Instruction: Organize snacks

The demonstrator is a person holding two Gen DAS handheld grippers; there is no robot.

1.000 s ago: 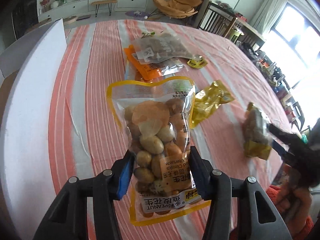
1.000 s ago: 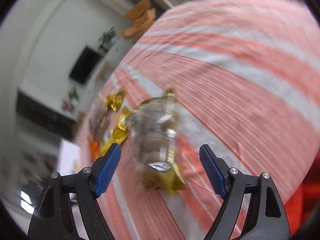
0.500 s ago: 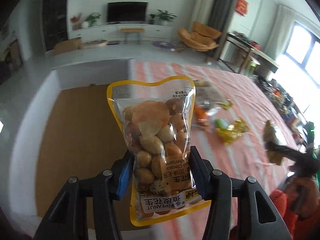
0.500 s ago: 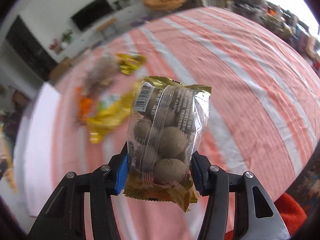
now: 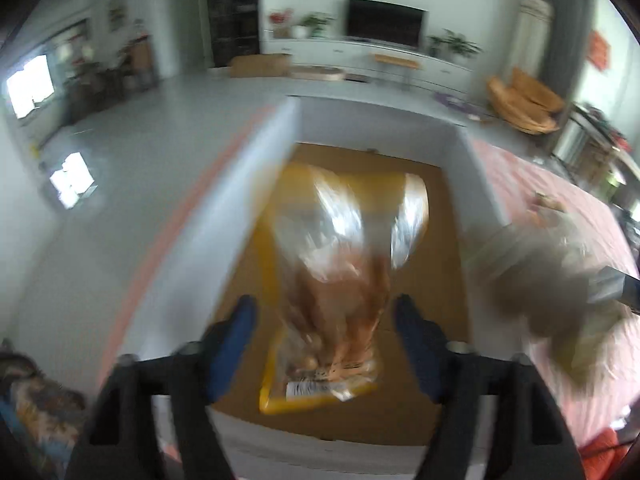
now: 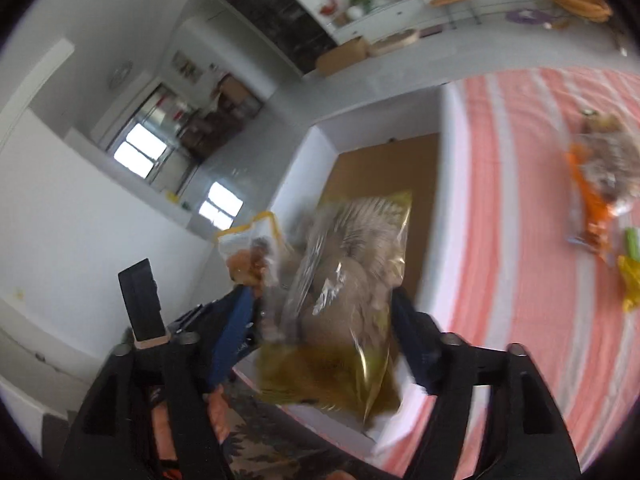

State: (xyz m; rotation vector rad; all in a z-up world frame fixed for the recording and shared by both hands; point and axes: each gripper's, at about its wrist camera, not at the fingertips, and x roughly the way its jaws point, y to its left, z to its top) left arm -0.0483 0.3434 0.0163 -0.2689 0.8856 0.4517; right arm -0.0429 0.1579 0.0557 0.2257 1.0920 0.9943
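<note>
The step in hand is the drop into the box (image 5: 384,144), whose brown floor fills the middle of both views. The left tool (image 5: 322,332) has just been opening; its jaws stand clear of the blurred peanut bag (image 5: 332,280), loose between them. The right tool (image 6: 320,328) has likewise just been opening around the gold-edged snack bag (image 6: 344,300), apparently released. Next, both tools probably return to the remaining packets (image 6: 600,184) at right on the striped tabletop (image 6: 520,240).
</note>
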